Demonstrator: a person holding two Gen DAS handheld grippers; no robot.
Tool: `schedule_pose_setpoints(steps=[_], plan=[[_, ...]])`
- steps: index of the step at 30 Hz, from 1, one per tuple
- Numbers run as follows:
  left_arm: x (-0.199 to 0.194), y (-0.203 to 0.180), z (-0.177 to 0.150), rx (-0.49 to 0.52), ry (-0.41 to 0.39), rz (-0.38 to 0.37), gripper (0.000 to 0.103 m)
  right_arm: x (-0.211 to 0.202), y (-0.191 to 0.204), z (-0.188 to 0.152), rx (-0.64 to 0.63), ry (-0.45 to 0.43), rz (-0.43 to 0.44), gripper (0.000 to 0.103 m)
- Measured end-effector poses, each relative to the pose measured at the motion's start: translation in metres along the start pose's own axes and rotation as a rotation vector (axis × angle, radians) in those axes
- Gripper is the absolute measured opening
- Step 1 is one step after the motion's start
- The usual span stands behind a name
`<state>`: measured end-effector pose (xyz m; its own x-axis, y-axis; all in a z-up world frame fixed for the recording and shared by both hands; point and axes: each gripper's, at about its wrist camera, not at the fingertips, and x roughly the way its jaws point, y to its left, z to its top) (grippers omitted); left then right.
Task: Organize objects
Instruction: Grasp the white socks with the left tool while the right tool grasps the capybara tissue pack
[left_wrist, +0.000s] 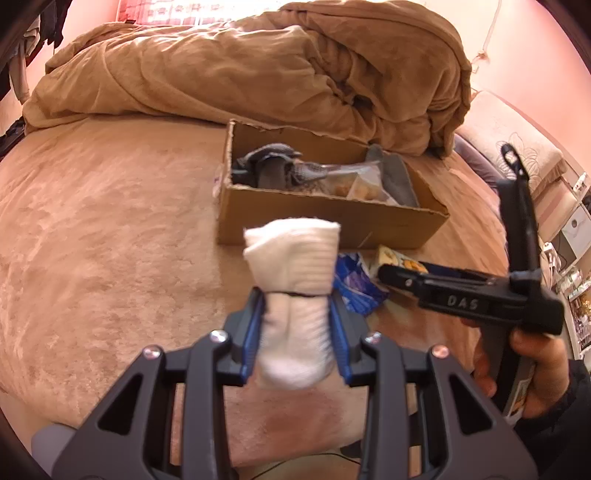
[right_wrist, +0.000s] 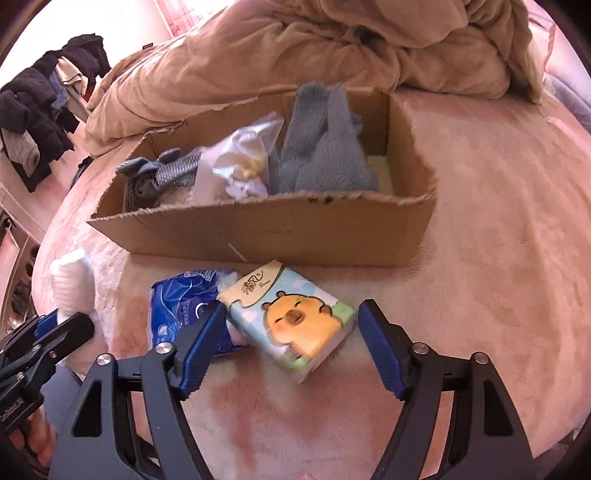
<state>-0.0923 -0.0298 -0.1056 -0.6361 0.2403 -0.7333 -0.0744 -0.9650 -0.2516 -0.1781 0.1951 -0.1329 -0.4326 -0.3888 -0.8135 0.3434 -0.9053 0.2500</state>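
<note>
Clamped between the blue pads of the left tool (left_wrist: 297, 325), a rolled white sock bundle (left_wrist: 295, 288) fills the lower middle of the left wrist view, held above the bed (left_wrist: 110, 229). Beyond it, at frame centre, sits an open cardboard box (left_wrist: 325, 218) holding grey socks (left_wrist: 273, 166) and a clear plastic bag (left_wrist: 362, 184). A tan duvet (left_wrist: 258, 66) is heaped across the top of the frame.

In the right wrist view, the right tool (right_wrist: 291, 332) is spread wide, its fingers either side of a tissue pack with a cartoon capybara (right_wrist: 295, 317) at lower centre; whether the pads touch it cannot be told. A blue packet (right_wrist: 181, 310) lies just left of the tissue pack, touching it, both near the box's front wall. Dark clothes (right_wrist: 44, 107) hang at upper left.
</note>
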Motion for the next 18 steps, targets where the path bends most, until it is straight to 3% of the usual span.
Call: schedule_pose_setpoints(steps=[5, 9, 18], plan=[[-0.002, 0.002, 0.001, -0.002, 0.0, 0.004, 0.035, 0.008, 0.004, -0.003, -0.021, -0.011, -0.013, 0.076], [-0.007, -0.001, 0.002, 0.001, -0.006, 0.003, 0.035, 0.003, 0.005, -0.005, -0.042, -0.009, -0.01, 0.066], [-0.026, -0.017, 0.004, 0.009, -0.02, 0.008, 0.035, -0.038, 0.004, -0.014, -0.051, -0.062, 0.001, 0.062]])
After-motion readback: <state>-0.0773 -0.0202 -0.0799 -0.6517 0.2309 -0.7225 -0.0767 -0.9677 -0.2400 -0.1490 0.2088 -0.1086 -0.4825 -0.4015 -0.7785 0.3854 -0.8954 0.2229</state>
